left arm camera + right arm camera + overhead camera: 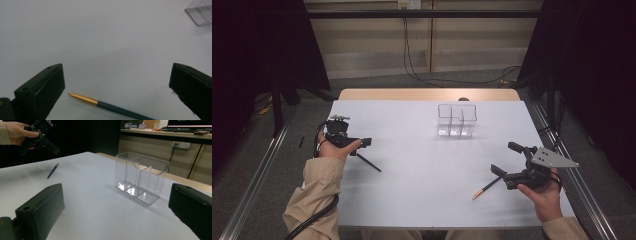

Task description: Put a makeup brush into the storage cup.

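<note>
Left hand-held gripper (116,92), jaws apart, over a pen (110,106) lying diagonally, gold tip toward the frame's left; right hand-held gripper (116,212) likewise apart.

I see a smooth matt white table top (412,165) with a bare wooden far edge, a glossy clear plastic divided holder (456,120), a dark green pen with a shiny gold metal tip (110,106), and my matt black plastic left gripper (116,92) jaws.
</note>
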{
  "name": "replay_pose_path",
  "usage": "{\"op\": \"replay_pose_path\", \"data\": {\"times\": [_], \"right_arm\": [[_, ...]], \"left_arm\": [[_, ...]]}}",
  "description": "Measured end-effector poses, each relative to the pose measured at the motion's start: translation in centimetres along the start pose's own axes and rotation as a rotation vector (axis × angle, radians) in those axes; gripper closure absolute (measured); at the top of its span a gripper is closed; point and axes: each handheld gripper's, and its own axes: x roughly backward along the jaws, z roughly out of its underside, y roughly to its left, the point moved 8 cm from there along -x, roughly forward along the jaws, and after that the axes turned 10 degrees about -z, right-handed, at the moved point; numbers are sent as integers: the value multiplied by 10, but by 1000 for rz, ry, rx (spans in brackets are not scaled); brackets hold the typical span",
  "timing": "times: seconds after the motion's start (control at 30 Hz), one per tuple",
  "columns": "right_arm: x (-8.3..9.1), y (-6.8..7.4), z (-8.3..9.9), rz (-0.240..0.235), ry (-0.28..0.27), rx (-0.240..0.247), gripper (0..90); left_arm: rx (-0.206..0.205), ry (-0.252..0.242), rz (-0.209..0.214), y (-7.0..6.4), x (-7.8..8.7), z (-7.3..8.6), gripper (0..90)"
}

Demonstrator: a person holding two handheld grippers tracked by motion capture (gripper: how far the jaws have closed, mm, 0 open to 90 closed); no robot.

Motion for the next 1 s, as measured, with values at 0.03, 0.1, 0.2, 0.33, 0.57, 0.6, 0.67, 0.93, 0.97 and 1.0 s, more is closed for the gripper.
{"op": "replay_pose_path", "data": {"times": [0.03,0.1,0.2,0.33,0.57,0.6,0.67,0.93,0.97,1.0], "right_arm": [[0,0,0,2,2,3,0],[0,0,0,0,1,2,0],[0,0,0,-1,0,0,0],[0,0,0,0,-1,-1,0],[0,0,0,-1,-1,-2,0],[0,0,0,-1,-2,-2,0],[0,0,0,0,-1,-3,0],[1,-1,1,2,2,-4,0],[1,-1,0,3,1,-6,0],[1,-1,0,4,1,-5,0]], "left_arm": [[3,16,-3,0,-1,1,0],[10,38,-13,0,-1,2,0],[17,80,-15,0,-3,5,1],[10,127,-37,0,-4,9,1],[10,203,-63,-4,-7,14,6],[4,224,-62,-5,-7,15,7],[3,247,-56,-7,-9,17,6],[22,329,-50,-12,-12,24,7],[24,338,-50,-13,-12,25,7],[30,344,-53,-13,-12,25,7]]}}
